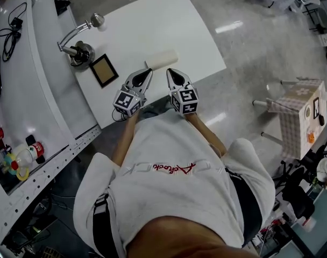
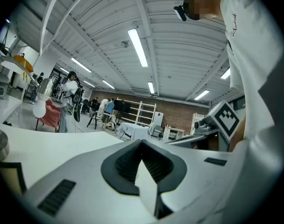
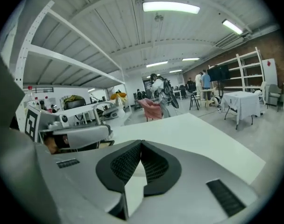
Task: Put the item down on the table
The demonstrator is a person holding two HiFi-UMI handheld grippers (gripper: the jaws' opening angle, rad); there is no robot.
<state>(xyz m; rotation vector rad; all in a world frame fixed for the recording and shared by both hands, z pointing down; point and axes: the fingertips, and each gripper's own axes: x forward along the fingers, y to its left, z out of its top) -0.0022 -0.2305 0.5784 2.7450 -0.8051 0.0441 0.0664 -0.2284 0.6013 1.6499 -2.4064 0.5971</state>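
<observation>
A cream cylindrical roll lies on the white table, just beyond both gripper tips and apart from them. My left gripper hovers at the table's near edge, jaws shut with nothing between them; its pads meet in the left gripper view. My right gripper is beside it, a hand's width to the right, also shut and empty, as the right gripper view shows. The roll is hidden in both gripper views.
A black-framed brown picture lies left of the grippers, with a metal gooseneck fixture behind it. A long white bench with cables and bottles runs along the left. A checked-cloth stand is on the floor at right.
</observation>
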